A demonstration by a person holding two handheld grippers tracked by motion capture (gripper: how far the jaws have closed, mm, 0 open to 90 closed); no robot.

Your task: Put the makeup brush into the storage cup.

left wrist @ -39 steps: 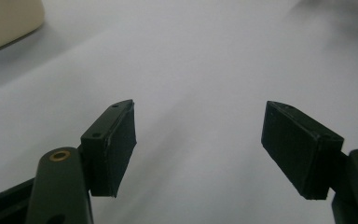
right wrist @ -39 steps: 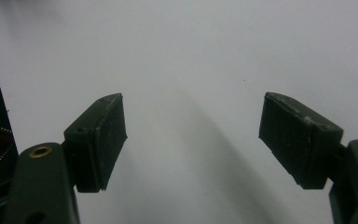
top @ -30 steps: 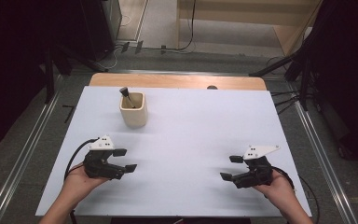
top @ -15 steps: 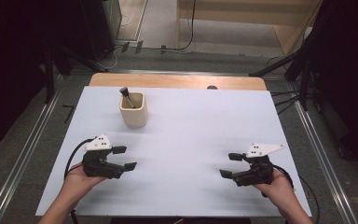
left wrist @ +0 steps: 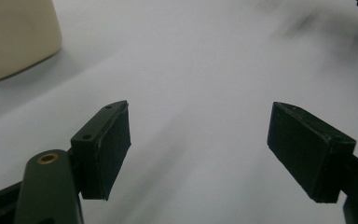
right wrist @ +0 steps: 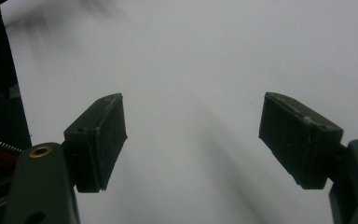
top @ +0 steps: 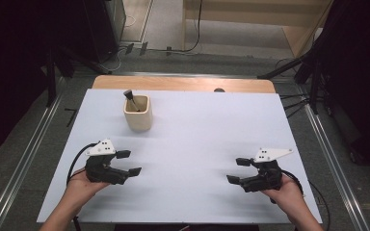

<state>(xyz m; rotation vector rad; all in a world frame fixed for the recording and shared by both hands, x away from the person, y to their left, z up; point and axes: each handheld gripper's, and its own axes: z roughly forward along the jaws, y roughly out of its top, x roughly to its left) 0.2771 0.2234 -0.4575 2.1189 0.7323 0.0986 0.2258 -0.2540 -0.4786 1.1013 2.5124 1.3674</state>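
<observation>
A cream cup (top: 138, 114) stands at the back left of the white table (top: 202, 120), with a dark-headed tool (top: 129, 96) sticking out of it. My left gripper (top: 129, 162) rests low at the front left, held by a hand and pointing right. Its jaws have just been opening and stand wide with nothing between them. In the left gripper view the gripper (left wrist: 200, 126) faces bare table, with the cup (left wrist: 14, 37) at the upper left. My right gripper (top: 235, 170) lies at the front right, pointing left, open and empty. The right gripper view shows its jaws (right wrist: 193, 126) over bare white surface.
A wooden strip (top: 183, 83) borders the table's far edge. Metal rails (top: 33, 144) run along both sides on the floor, with dark stands and cables behind. A cable (top: 74, 161) loops from the left gripper.
</observation>
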